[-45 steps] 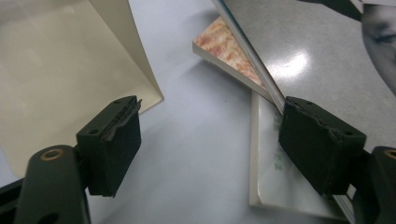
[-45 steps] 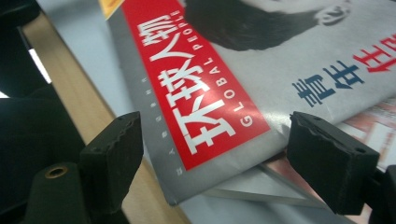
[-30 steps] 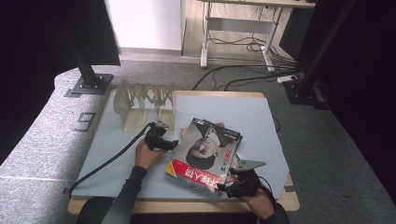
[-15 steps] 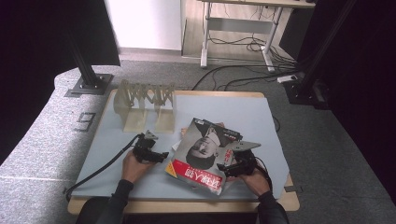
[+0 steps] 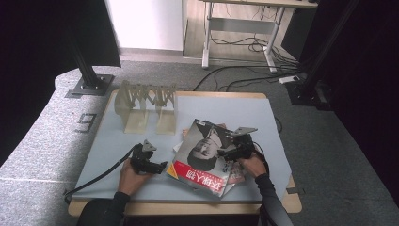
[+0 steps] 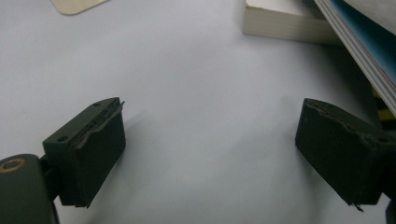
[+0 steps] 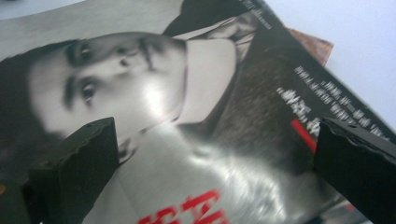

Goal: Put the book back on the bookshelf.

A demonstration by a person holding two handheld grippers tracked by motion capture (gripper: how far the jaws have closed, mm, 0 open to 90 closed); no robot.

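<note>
Both hands have shifted since a second ago: my left gripper (image 5: 162,165) has pulled back from beside the wooden rack (image 5: 146,106) toward the near edge of the counter (image 5: 235,106), and my right gripper (image 5: 225,154) has come up from the near corner of the magazine (image 5: 203,157) to its right side. Both sets of jaws have just been opening, with nothing between them.

From the high view the magazine lies face up on the counter, on top of other books, its red-lettered end toward me. My left gripper sits just beside the magazine's left edge, pointing at it, jaws wide apart over bare counter (image 6: 196,93); its own view shows a thick book (image 6: 285,23) and the magazine's page edges (image 6: 359,51) ahead. My right gripper (image 7: 215,172) hovers over the glossy cover (image 7: 196,116), jaws spread, the pads clear of the cover.
</note>
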